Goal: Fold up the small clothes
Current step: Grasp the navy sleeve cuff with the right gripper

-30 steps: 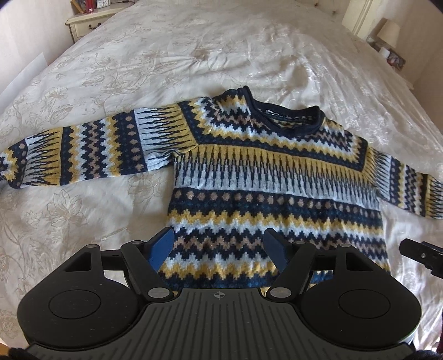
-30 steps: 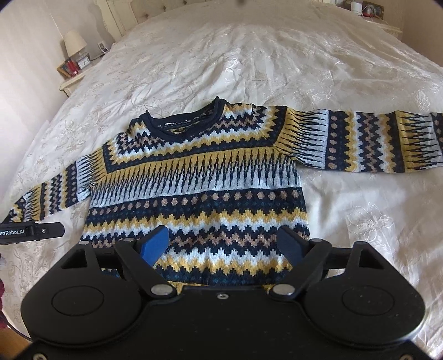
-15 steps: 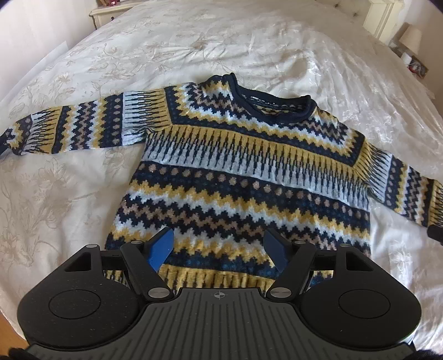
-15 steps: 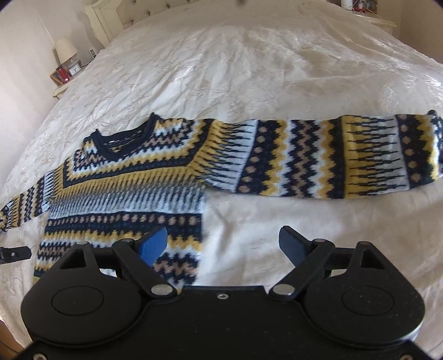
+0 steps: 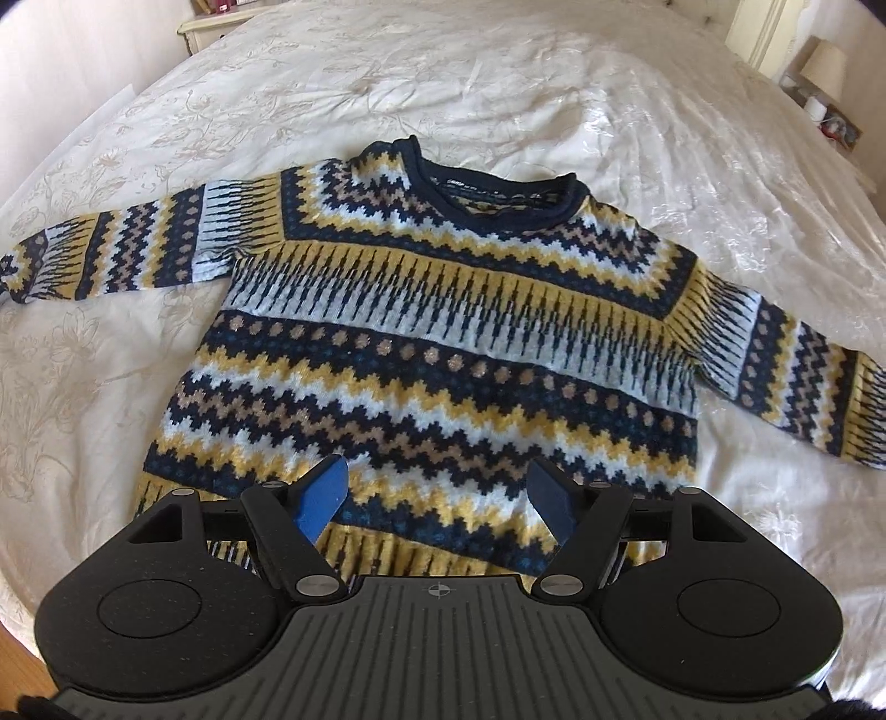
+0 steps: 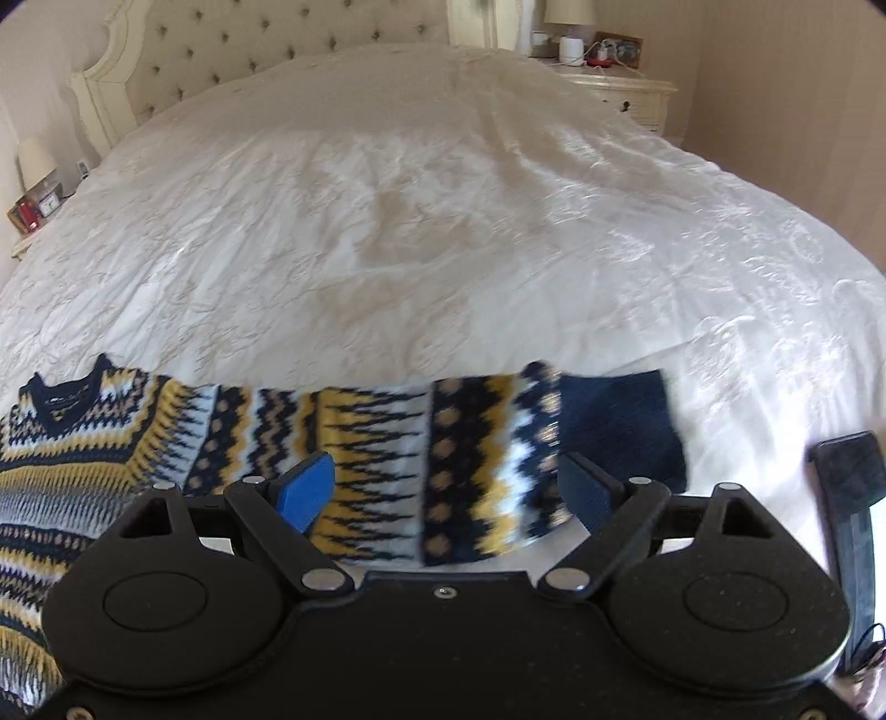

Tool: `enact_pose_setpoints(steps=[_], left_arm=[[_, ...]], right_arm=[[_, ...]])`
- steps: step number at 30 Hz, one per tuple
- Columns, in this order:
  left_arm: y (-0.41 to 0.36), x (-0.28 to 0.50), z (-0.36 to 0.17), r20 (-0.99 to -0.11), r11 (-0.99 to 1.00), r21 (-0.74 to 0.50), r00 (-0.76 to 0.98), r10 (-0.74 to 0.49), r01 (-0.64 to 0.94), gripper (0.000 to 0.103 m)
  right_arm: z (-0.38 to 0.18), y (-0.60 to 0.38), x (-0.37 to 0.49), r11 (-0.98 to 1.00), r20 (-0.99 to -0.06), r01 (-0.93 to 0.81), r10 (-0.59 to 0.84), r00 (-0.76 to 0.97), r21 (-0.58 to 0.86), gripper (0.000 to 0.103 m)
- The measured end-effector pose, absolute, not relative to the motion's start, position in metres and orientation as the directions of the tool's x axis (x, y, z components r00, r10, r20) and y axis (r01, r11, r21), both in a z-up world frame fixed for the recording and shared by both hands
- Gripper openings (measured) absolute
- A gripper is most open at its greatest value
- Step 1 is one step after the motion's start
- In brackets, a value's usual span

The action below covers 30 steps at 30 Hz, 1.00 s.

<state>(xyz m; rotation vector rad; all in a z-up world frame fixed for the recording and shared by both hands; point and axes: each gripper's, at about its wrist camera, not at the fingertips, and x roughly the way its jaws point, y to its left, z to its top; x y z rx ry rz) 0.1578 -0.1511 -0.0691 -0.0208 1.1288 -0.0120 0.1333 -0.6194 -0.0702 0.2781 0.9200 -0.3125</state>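
One wide bed [image 5: 498, 83] with a pale embroidered cover fills both views, its tufted headboard [image 6: 266, 50] at the far end in the right wrist view. Flat on the cover lies the patterned sweater [image 5: 443, 343], front up, navy collar toward the far side, both sleeves stretched out left and right. Its right sleeve [image 6: 421, 443] ends in a navy cuff [image 6: 620, 421]. The left gripper [image 5: 437, 493] hovers over the near hem, its fingers spread and holding nothing. The right gripper [image 6: 448, 487] hangs above the sleeve, fingers spread wide, gripping nothing.
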Motion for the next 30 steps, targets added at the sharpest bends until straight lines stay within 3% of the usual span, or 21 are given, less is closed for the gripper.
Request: enact_pose_setpoints(steps=[5, 14, 15, 17, 21, 30], left_arm=[[-0.158, 0.162, -0.07, -0.907, 1.0, -0.014, 0.42, -0.009, -0.008, 0.07], [-0.164, 0.164, -0.068, -0.906, 1.0, 0.002, 0.423, -0.008, 0.024, 0.07], [-0.163, 0.164, -0.068, -0.906, 1.0, 0.001, 0.424, -0.01, 0.025, 0.07], [-0.159, 0.165, -0.069, -0.905, 1.0, 0.002, 0.426, -0.011, 0.031, 0.07], [-0.147, 0.168, -0.072, -0.905, 0.999, -0.005, 0.425, -0.023, 0.042, 0.07], [-0.093, 0.179, -0.081, -0.904, 0.995, -0.007, 0.425, -0.047, 0.097, 0.07]], right_arm=[[-0.078, -0.67, 0.129, 0.876, -0.82, 0.476, -0.22, 0.528, 0.072, 0.089], [-0.121, -0.697, 0.129, 0.822, -0.86, 0.547, -0.159, 0.486, 0.157, 0.09], [-0.122, -0.694, 0.13, 0.82, -0.859, 0.553, -0.171, 0.482, 0.147, 0.086], [-0.12, -0.688, 0.132, 0.817, -0.854, 0.558, -0.182, 0.488, 0.145, 0.067], [-0.107, -0.672, 0.137, 0.824, -0.848, 0.534, -0.136, 0.512, 0.19, 0.019], [-0.042, -0.57, 0.179, 0.872, -0.781, 0.408, -0.047, 0.622, 0.272, 0.019]])
